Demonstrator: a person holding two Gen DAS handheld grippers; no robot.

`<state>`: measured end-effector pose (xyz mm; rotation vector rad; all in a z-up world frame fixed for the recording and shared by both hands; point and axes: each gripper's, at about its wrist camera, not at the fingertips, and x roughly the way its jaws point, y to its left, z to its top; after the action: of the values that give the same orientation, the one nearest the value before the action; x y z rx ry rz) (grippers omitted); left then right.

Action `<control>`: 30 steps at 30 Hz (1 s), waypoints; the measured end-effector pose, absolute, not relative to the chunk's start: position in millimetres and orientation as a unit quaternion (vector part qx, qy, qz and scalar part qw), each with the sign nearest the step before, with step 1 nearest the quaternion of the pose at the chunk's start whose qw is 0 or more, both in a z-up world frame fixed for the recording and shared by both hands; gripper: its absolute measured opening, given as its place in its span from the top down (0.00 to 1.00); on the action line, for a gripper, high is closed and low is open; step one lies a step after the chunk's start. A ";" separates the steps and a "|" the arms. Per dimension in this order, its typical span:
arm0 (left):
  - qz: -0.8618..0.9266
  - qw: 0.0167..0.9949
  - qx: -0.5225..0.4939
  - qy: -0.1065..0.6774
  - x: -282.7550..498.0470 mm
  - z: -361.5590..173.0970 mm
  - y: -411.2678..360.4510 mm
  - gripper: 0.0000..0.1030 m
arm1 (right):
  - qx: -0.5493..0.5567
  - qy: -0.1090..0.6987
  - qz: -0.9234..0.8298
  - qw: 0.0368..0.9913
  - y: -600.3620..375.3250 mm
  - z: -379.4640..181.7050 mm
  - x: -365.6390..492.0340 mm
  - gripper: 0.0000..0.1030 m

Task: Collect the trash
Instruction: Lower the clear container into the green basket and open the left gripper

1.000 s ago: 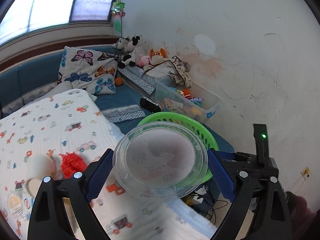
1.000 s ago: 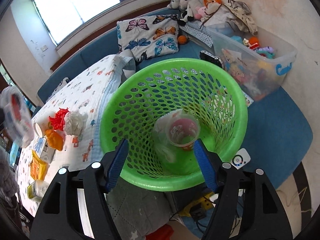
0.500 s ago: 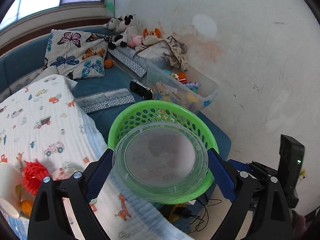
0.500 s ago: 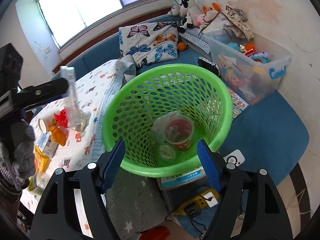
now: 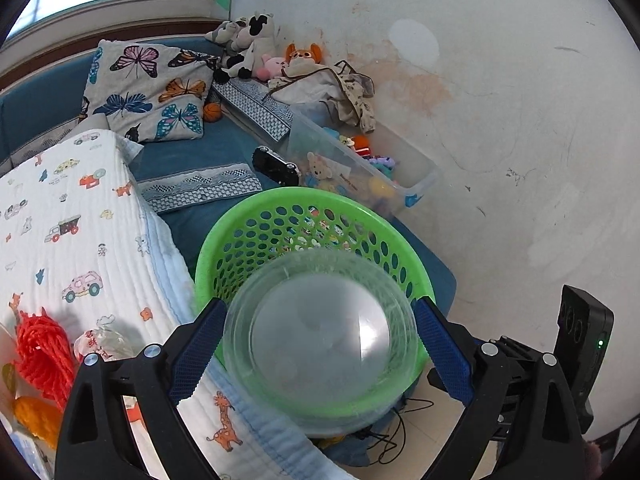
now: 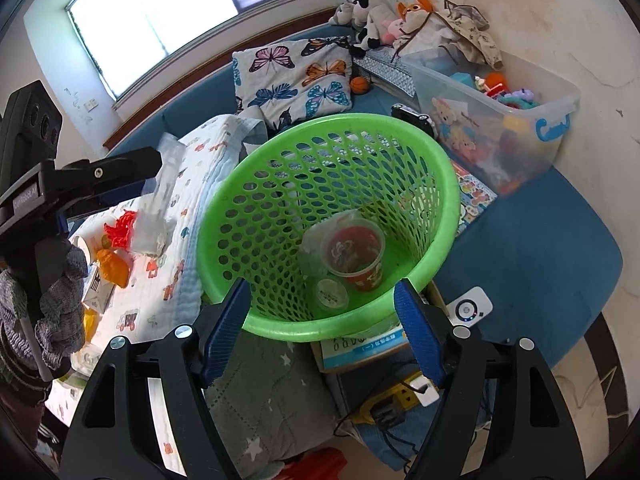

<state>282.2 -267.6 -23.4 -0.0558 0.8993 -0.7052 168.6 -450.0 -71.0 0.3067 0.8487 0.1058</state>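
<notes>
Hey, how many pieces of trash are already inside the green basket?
3 visible in the green basket: a red cup, a small round clear lid in front of it, and crumpled clear plastic to its left. More may hide underneath.

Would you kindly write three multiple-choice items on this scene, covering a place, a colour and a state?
1. Where is the red cup?
A. On the quilt
B. Inside the basket
C. In the toy bin

2. What colour is the basket?
A. Blue
B. White
C. Green

3. What is the left gripper doing?
A. Holding a clear plastic lid
B. Open and empty
C. Holding an orange net

Answers:
1. B, the cup lies at the basket's bottom.
2. C, its perforated wall is bright green.
3. A, the clear plastic lid sits between its blue pads above the basket.
</notes>
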 end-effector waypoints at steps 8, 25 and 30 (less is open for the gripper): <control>-0.339 0.838 -0.036 0.426 278.2 -23.2 -260.7 0.12 | 0.143 0.408 0.053 0.900 -443.7 -67.2 167.3 0.28; -0.329 0.858 -0.013 0.395 251.2 2.9 -233.2 0.11 | 0.130 0.398 0.058 0.906 -430.5 -52.9 158.3 0.28; -0.316 0.871 -0.003 0.377 230.7 14.9 -205.3 0.11 | 0.123 0.394 0.071 0.908 -414.6 -46.1 156.2 0.28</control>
<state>230.7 -205.3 14.9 -0.0071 0.7879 -0.6607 156.2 -414.6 -46.1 0.2543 0.8134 0.1472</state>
